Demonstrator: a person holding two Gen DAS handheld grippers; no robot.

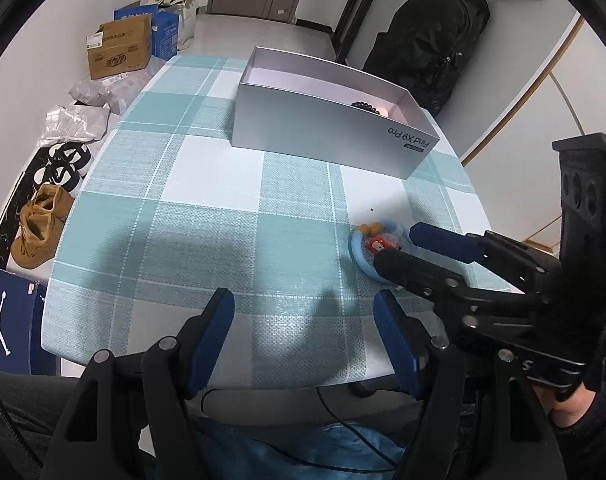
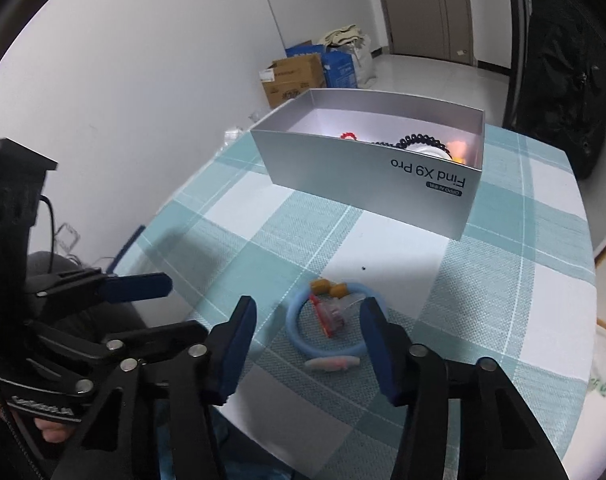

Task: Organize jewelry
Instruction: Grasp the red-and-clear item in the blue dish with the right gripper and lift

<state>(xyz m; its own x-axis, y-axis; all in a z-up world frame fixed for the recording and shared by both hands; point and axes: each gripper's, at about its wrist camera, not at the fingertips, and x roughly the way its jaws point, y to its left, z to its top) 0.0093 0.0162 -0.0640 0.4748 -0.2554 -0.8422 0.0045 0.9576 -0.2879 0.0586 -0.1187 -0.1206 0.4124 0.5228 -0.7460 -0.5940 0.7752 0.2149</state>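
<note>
1. A pale blue ring-shaped bracelet [image 2: 330,322] with small amber beads and a red charm lies flat on the worktop [image 2: 483,280], which is covered in a teal-and-white checked cloth. It sits near the front edge, well short of the open silver cardboard box [image 2: 367,176].
2. The box already holds a dark beaded bracelet [image 2: 421,141] and other small pieces, so this bracelet looks like the next thing to go in.
3. The right tool [image 2: 309,344] is angled down over the bracelet, its blue pads partly apart. One pad is at the ring's outer right edge, the other stands clear to the left. Nothing is gripped yet.
4. The left tool [image 1: 305,336] hovers over bare cloth to the left, open and empty.
5. To do this well, I'd bring the right tool down until one pad sits inside the ring and one outside, then pinch the band alone.
6. Keep clear of the red charm and the small pink-and-white piece [image 2: 331,363] just in front of the ring, so neither gets dragged.
7. Close gently: the band looks soft and could slip or fold.
</note>
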